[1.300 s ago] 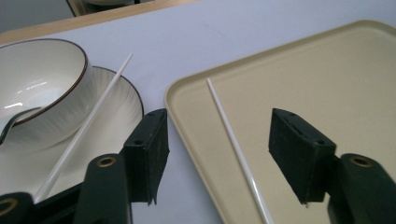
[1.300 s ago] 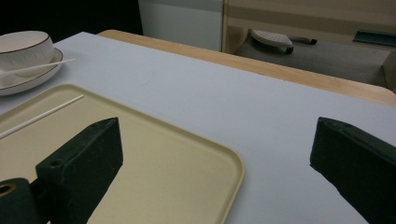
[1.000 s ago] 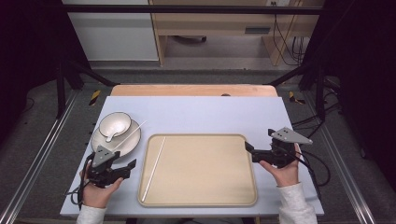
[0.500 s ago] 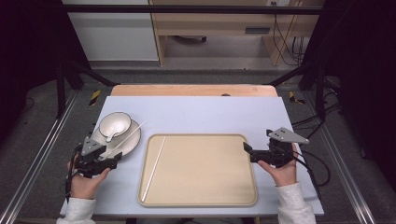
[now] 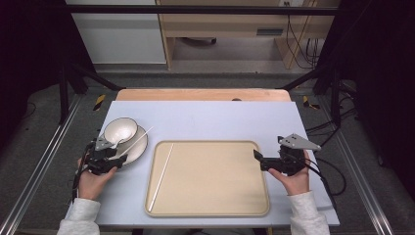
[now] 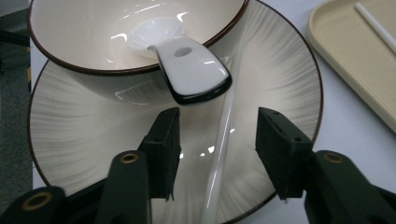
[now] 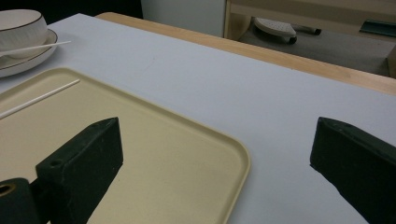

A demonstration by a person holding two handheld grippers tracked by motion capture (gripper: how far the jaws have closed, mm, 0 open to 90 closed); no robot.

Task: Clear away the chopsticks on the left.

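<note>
A cream bowl [image 6: 93,32] with a dark rim sits on a ribbed plate [image 6: 289,84], and a white spoon [image 6: 191,70] leans over the bowl's rim. One white chopstick [image 6: 224,135] lies across the plate. My left gripper [image 6: 222,154] is open, its jaws standing on either side of that chopstick just above the plate. In the high view the left gripper [image 5: 116,155] is at the plate's [image 5: 134,149] near edge. A second chopstick [image 5: 161,176] lies on the beige tray [image 5: 205,213]. My right gripper [image 5: 258,161] hangs open and holds nothing at the tray's right rim [image 7: 233,149].
The white tabletop [image 5: 210,120] runs behind the tray, with a wooden strip [image 5: 195,94] along its far edge. Beyond the table are metal frame rails and a shelf. Bowl [image 7: 21,25] and plate [image 7: 23,63] stand far left in the right gripper view.
My left gripper has moved forward from the table's front left up to the plate, and its jaws now straddle the chopstick there. The right gripper has barely shifted.
</note>
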